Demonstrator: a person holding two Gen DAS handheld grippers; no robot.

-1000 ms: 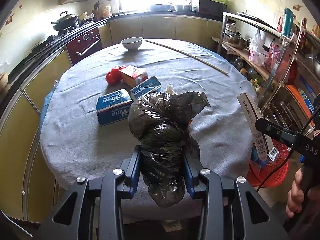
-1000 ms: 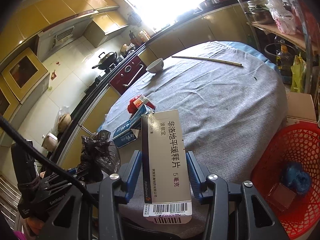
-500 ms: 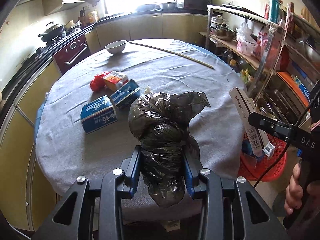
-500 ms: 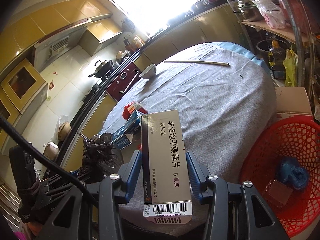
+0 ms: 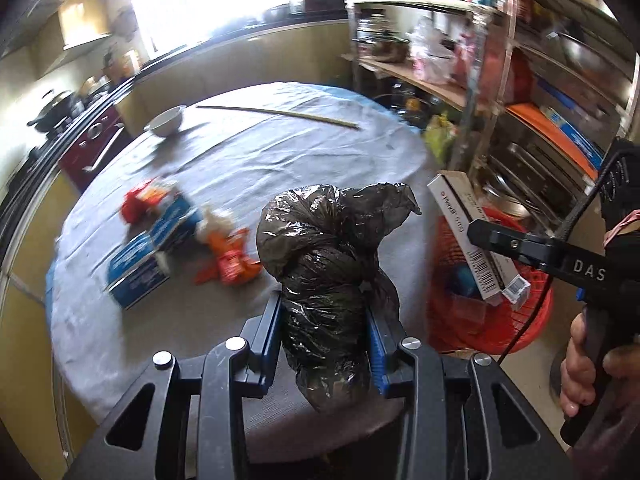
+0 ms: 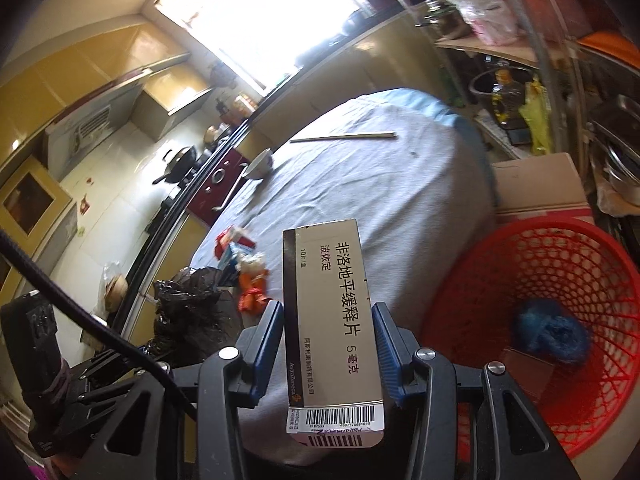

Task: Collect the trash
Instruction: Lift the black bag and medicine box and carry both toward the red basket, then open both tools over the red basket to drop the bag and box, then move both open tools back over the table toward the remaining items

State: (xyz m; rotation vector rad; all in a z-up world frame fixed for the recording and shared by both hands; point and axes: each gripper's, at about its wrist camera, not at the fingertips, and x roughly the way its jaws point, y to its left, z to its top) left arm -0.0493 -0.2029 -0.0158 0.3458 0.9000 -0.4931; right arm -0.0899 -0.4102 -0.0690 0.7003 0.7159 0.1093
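The left gripper [image 5: 326, 340] has its jaws clamped on a knotted black trash bag [image 5: 332, 256] held above the near edge of the cloth-covered bench [image 5: 280, 168], and the right gripper [image 6: 330, 350] pinches a grey medicine box [image 6: 328, 320] upright just beside the red basket [image 6: 560, 280] on the floor. Still on the bench lie blue cartons [image 5: 152, 256], a red box [image 5: 144, 200] and what looks like an orange wrapper [image 5: 230, 256], blurred. Farther off sit a white bowl [image 5: 166, 122] and a long stick [image 5: 280, 114]; a cardboard box [image 6: 536, 184] stands behind the basket, with a blue wad [image 6: 552, 332] inside.
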